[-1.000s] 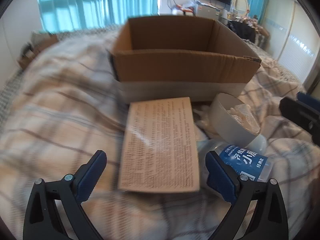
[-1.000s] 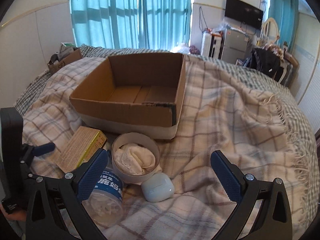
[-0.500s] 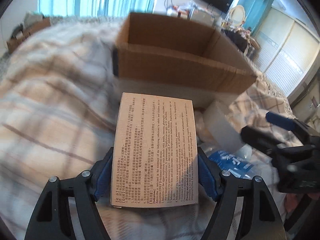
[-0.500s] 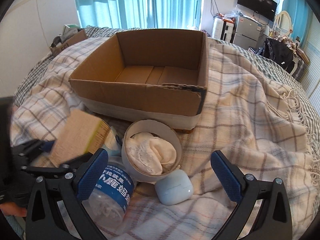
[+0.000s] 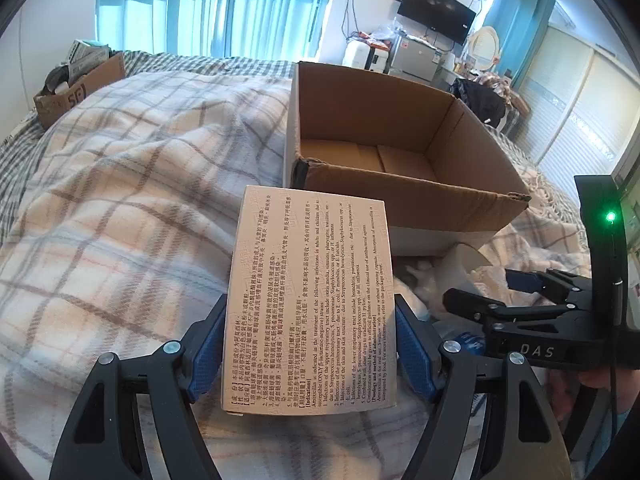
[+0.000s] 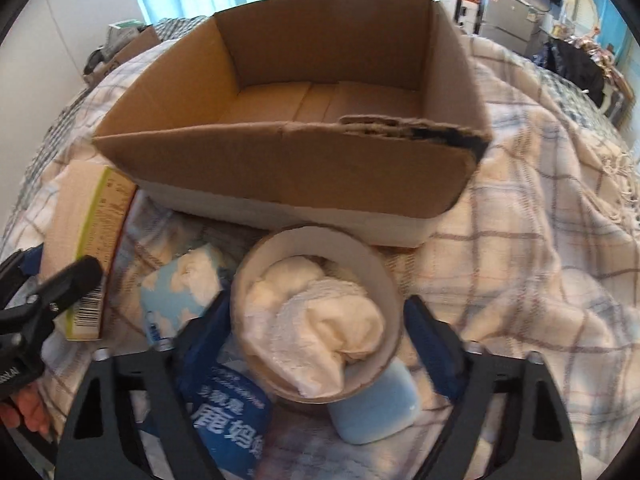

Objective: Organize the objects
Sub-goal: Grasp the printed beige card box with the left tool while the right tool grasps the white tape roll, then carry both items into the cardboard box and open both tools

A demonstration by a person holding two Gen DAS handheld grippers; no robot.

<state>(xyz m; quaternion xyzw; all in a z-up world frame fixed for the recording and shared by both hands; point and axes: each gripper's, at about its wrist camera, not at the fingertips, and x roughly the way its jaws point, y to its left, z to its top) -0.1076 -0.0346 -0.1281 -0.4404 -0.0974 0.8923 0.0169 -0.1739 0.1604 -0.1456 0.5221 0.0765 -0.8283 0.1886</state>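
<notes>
My left gripper (image 5: 310,354) is shut on a flat beige medicine box (image 5: 310,300) and holds it lifted above the plaid blanket, just in front of the open cardboard box (image 5: 404,184). The medicine box also shows at the left of the right wrist view (image 6: 90,240). My right gripper (image 6: 316,340) has its jaws on either side of a round white container (image 6: 316,312) stuffed with white cloth, close to its walls. The cardboard box (image 6: 304,120) is empty and stands right behind the container.
A blue-labelled clear jar (image 6: 224,416), a pale blue earbud case (image 6: 376,408) and a blue-and-white tissue pack (image 6: 180,292) lie around the container. The plaid blanket (image 5: 120,208) covers the bed. A small box of clutter (image 5: 76,84) sits far left.
My left gripper has closed on the medicine box and lifted it. My right gripper has moved forward and narrowed around the round container.
</notes>
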